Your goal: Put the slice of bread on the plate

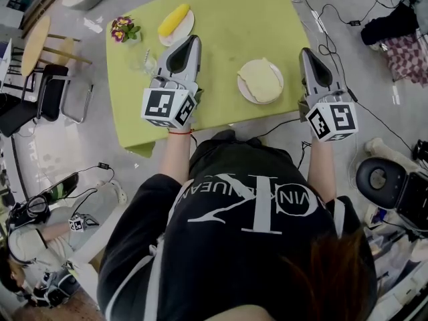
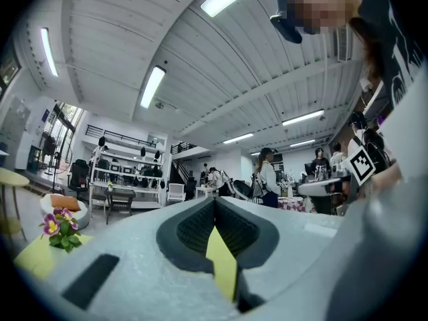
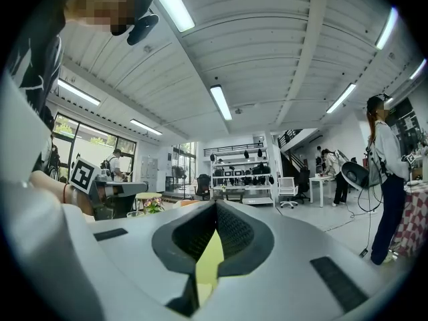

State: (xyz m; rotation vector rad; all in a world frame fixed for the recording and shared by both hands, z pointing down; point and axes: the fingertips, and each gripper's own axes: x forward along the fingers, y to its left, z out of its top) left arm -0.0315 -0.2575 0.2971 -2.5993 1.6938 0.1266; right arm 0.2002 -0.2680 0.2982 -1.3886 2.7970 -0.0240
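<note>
**Station status: both grippers idle, bread on plate**

1. Left gripper: I am holding it level over the green table, just left of centre. In the left gripper view its jaws are meeting at the tips. Only a thin wedge of the green tabletop is showing under the point where they meet. Nothing is sitting between them.

2. Right gripper: I am holding it level at the table's right edge, well apart from the left one. In the right gripper view its jaws are likewise pressing tip to tip and carrying nothing.

3. Slice of bread: it is lying flat on the white plate, covering most of it. The plate is sitting near the table edge closest to me, between the two grippers and nearer the right one. Neither gripper is touching the bread or the plate.

4. Other items: a second plate bearing a yellow food item is sitting towards the far side of the table, just beyond the left gripper's tips. A small bunch of flowers is standing at the far left corner, and it is also showing low at the left of the left gripper view.
</note>
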